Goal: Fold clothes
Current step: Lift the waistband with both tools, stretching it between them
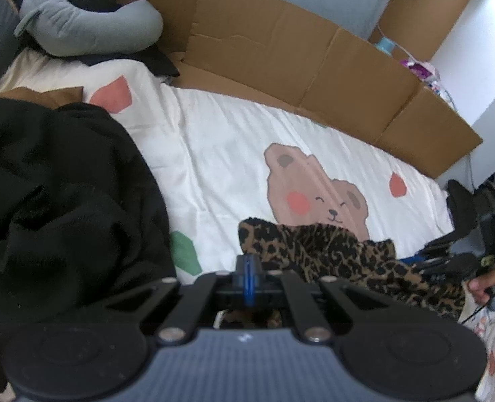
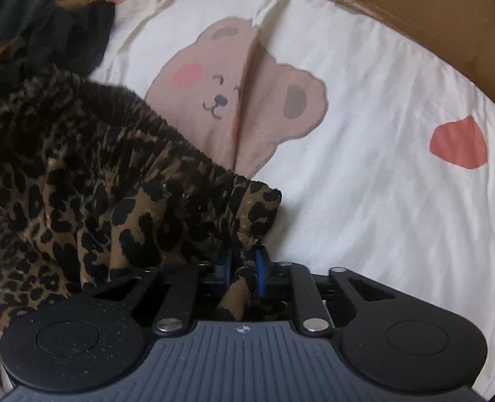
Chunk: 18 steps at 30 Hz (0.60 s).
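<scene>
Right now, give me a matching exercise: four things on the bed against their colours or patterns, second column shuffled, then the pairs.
Things:
1. pillow
2. garment in the right tool
3. clothes pile
4. cardboard

Looks:
A. black
B. leopard print
C. brown
D. grey

Pairs: 1-D, 2-B, 3-A, 4-C
</scene>
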{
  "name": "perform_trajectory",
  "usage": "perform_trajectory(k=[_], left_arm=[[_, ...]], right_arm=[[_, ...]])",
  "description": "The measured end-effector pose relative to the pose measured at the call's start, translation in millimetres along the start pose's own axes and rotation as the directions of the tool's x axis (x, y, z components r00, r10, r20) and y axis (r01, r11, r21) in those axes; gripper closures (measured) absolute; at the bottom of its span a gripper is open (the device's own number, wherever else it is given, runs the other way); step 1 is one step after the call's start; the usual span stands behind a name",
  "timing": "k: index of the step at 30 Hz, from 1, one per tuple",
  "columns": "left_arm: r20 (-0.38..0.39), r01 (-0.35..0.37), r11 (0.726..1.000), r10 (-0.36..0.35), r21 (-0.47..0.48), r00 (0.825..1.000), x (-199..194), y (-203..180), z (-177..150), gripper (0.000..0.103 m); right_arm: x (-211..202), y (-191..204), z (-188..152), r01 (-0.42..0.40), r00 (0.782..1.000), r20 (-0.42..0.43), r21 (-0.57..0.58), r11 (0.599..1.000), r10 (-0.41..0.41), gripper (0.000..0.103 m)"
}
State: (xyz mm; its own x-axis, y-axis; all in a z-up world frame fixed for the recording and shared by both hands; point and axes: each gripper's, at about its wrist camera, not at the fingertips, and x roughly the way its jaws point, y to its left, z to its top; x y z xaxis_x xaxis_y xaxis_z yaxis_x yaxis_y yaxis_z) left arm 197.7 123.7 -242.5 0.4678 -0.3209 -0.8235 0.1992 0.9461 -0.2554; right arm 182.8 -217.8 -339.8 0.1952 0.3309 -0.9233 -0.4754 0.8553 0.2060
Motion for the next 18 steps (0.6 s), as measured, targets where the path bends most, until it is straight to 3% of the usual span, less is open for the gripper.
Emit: perform_trajectory(k=[10,18], left_arm=[[0.040,0.002,0.995,-0.006,0.099,0.999,2,-15,24,0.102],[0.127,0.020,0.992,-0.036,0.127,0.991,-2,-26,47,0.103]], right_arm=[[-61,-15,0,0.111,0.982,0.157,-0.008,0.994,-0.109,0.093],[-104,-26,10,0.200,0.937,0.284,0.044,0.979,-0.204,0.095]])
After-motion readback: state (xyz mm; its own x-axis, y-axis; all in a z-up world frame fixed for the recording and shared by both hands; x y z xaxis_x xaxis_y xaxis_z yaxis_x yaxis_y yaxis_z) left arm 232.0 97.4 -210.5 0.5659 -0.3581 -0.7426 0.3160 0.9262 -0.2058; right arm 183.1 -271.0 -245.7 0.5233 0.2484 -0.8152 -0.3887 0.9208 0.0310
